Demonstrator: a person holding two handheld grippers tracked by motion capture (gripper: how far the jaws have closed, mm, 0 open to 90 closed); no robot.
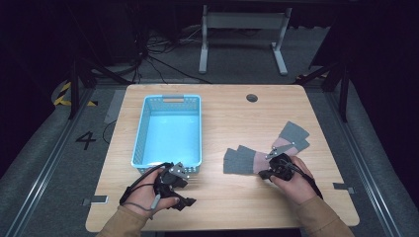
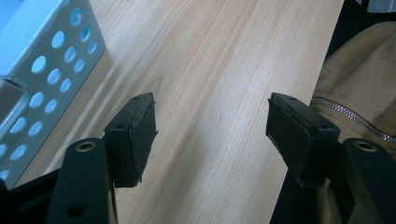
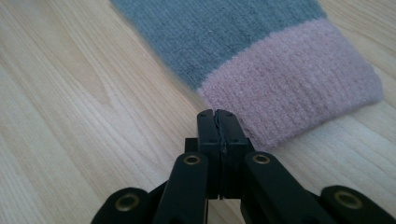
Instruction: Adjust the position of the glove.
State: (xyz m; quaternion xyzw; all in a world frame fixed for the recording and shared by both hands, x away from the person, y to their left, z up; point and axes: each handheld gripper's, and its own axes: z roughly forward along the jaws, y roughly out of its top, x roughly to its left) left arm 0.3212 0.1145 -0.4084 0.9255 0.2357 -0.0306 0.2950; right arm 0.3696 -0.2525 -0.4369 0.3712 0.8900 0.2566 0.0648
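The right gripper (image 3: 217,114) is resting with its fingers pressed together and nothing between them, their tips lying just at the near edge of the pink cuff of a grey glove (image 3: 261,51), which is stretching away beyond them on the wooden table (image 3: 70,116). In the high view a second grey glove (image 1: 292,136) is lying just past this gripper. The left gripper (image 2: 212,126) is holding its fingers wide apart over bare wood, the blue basket (image 2: 44,60) sitting just beside its left finger.

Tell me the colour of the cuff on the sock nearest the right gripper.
Dusty pink, on a grey sock; the cuff shows best in the right gripper view.
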